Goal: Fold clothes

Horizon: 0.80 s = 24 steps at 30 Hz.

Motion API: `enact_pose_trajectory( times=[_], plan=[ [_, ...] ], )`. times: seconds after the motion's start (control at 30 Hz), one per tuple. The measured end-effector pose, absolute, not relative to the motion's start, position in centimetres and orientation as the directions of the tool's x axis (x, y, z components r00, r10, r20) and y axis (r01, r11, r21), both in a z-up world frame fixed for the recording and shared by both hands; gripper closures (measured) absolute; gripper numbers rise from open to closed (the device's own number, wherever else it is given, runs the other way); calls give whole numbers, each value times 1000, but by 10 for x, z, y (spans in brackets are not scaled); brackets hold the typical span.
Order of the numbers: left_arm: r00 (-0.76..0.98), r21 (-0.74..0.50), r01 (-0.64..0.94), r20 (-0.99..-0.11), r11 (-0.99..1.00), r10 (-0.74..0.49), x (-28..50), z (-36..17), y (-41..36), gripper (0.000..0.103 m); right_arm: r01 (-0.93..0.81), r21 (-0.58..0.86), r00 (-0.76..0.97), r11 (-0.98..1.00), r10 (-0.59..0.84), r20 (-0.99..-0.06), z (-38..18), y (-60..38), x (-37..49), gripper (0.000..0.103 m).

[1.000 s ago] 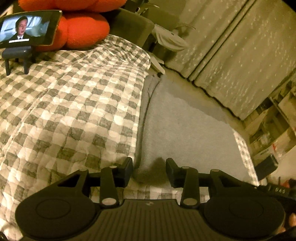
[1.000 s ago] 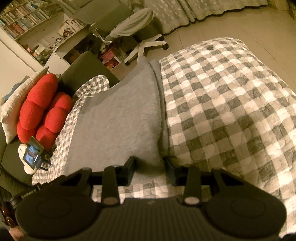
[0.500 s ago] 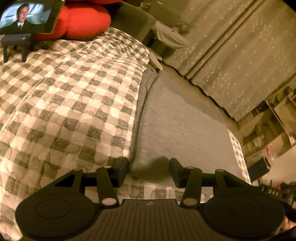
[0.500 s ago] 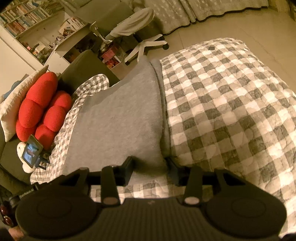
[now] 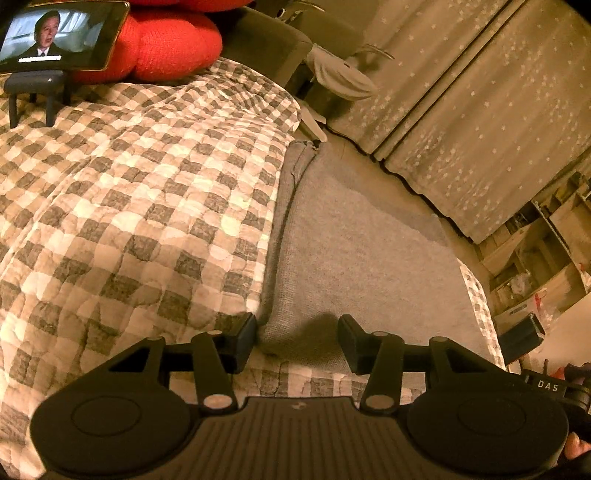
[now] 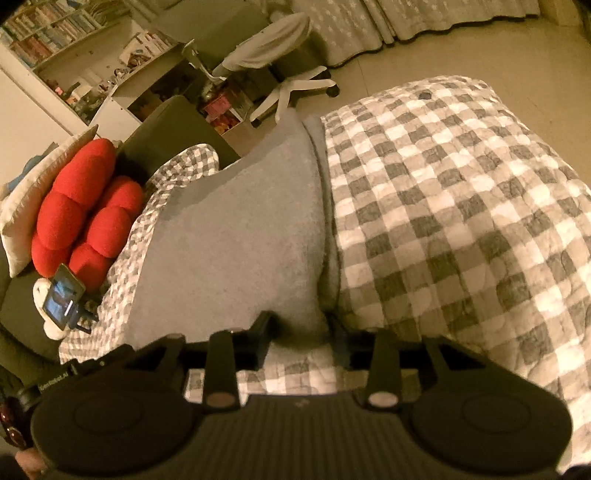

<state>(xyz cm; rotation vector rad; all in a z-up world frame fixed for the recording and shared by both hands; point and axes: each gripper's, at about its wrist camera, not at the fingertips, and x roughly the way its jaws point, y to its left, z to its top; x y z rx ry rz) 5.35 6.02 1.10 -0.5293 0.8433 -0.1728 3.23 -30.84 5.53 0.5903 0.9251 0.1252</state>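
Warm yellowish room light falls on a bed covered by a grey-and-white checked quilt [image 5: 140, 206], and that quilt is the surface I am working over. From my left gripper [image 5: 297, 338], the two black fingers stand apart with a clear gap between them, holding nothing; the near left corner of a folded grey garment [image 5: 354, 258] lies in that gap. From my right gripper [image 6: 301, 332], the fingers also stand apart, straddling the near right corner of the same garment [image 6: 243, 240]; the cloth fills much of the gap, but I cannot tell whether the fingers actually press on it. The garment lies flat on the quilt as a long grey rectangle running away from both grippers, with a second grey layer showing along one long side. Farther out in the left wrist view, a phone [image 5: 59, 35] with a lit screen stands on a small dark stand [image 5: 35, 88] on the quilt, just in front of a red knotted cushion [image 5: 166, 44]. Beyond the bed hang pale curtains [image 5: 480, 110] printed with small stars. In the right wrist view, the cushion [image 6: 81, 206] sits at the left beside a pale pillow [image 6: 22, 218], and past the far end of the bed a swivel chair [image 6: 273, 59] with a white base stands on the floor near shelves [image 6: 62, 40] crowded with books. At the bottom right edge of the left view, part of a hand [image 5: 574, 448] shows beside the gripper body.
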Motion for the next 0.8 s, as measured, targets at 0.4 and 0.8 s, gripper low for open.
enact_pose_trajectory(
  times=[0.4, 0.8],
  plan=[
    [671, -507, -54, -657, 860, -345, 54, 10, 61, 56, 139, 517, 617, 844, 335, -712, 56, -309, 28, 73],
    [650, -588, -90, -646, 804, -400, 56, 16, 85, 55, 153, 517, 610, 842, 331, -720, 56, -312, 29, 68]
  ],
)
